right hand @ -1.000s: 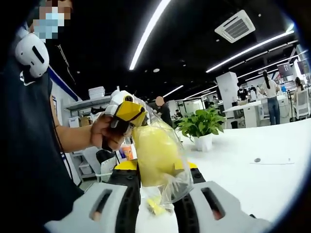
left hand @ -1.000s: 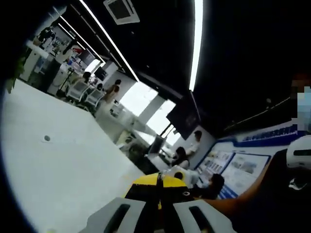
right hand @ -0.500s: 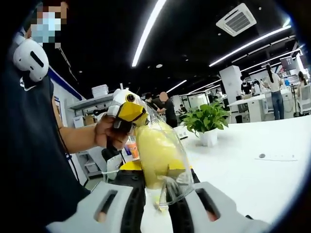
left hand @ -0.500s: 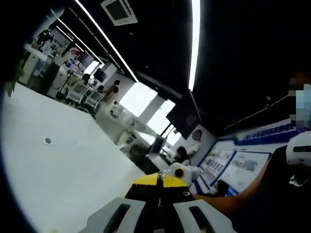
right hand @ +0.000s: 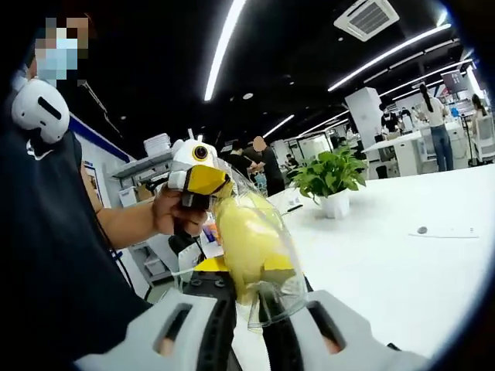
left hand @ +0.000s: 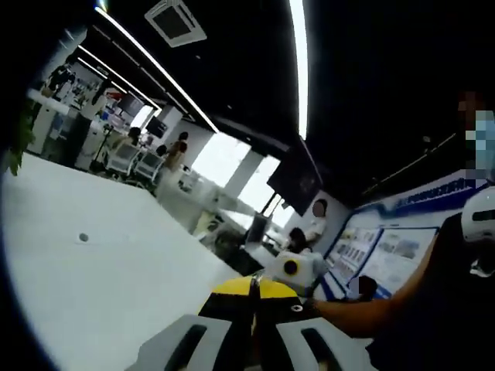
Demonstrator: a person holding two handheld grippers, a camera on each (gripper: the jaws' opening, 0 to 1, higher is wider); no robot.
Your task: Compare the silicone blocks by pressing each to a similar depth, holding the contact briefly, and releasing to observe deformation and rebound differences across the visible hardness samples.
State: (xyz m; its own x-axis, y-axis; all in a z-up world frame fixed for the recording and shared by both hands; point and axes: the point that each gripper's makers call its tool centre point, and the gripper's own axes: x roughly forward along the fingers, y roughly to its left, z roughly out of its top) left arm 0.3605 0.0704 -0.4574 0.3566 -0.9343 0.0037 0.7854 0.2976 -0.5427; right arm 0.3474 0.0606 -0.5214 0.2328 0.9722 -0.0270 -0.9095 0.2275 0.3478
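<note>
A clear plastic bag (right hand: pixel 267 267) with a yellow silicone block (right hand: pixel 246 236) inside hangs in the air, stretched between my two grippers. My right gripper (right hand: pixel 249 340) is shut on the bag's lower end, its jaws nearly together around the crumpled plastic. My left gripper (right hand: pixel 199 179), yellow and white and held in a person's hand (right hand: pixel 165 212), pinches the bag's upper end. In the left gripper view, my left gripper (left hand: pixel 251 328) has its jaws shut with a thin edge of plastic between them. My right gripper (left hand: pixel 292 269) shows just beyond, a forearm behind it.
A wide white table (right hand: pixel 402 270) lies below and to the right, with a potted plant (right hand: pixel 329 174) and a small round mark (right hand: pixel 421 229) on it. The same table (left hand: pixel 93 278) spreads left in the left gripper view. The person's dark torso (right hand: pixel 46 255) stands close.
The right gripper's jaws have closed further on the bag's lower end, and the bag now looks narrower and tauter. Both views have shifted slightly with the hands.
</note>
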